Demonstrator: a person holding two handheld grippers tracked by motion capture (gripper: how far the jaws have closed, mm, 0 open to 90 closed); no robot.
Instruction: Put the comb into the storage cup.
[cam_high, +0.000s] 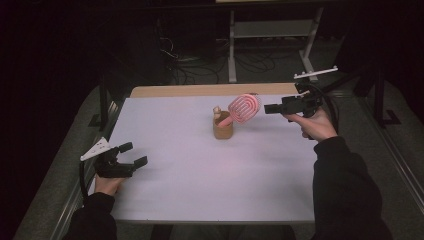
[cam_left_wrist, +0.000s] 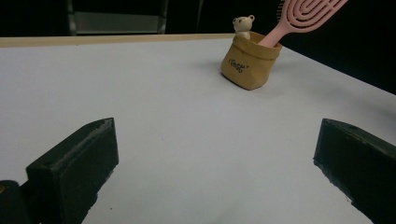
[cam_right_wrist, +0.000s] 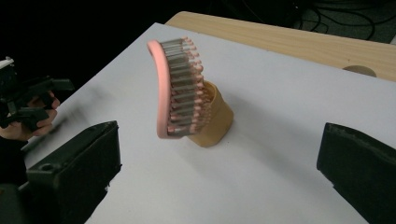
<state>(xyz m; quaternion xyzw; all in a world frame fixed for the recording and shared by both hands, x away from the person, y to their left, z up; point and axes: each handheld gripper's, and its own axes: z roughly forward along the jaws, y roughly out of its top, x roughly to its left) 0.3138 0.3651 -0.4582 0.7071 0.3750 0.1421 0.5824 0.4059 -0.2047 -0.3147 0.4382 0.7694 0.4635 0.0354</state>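
A pink hairbrush (cam_high: 244, 108) stands handle-down in a small tan pouch-shaped holder (cam_high: 223, 130) near the middle of the white table; a little bear figure (cam_high: 217, 112) peeks from the holder. The brush (cam_left_wrist: 306, 11) leans right out of the holder (cam_left_wrist: 251, 60) in the left gripper view. From the right gripper view the brush (cam_right_wrist: 175, 91) is seen edge-on, bristles facing right, above the holder (cam_right_wrist: 215, 122). My right gripper (cam_high: 270, 108) hovers open just right of the brush head, apart from it. My left gripper (cam_high: 134, 154) rests open at the near left edge, with nothing between its fingers.
The white table top (cam_high: 200, 170) has a wooden strip (cam_high: 200, 90) along its far edge. Beyond it stand a metal frame (cam_high: 270, 40) and cables (cam_high: 190, 65) on a dark floor. The other hand with its gripper (cam_right_wrist: 25, 105) appears far left in the right gripper view.
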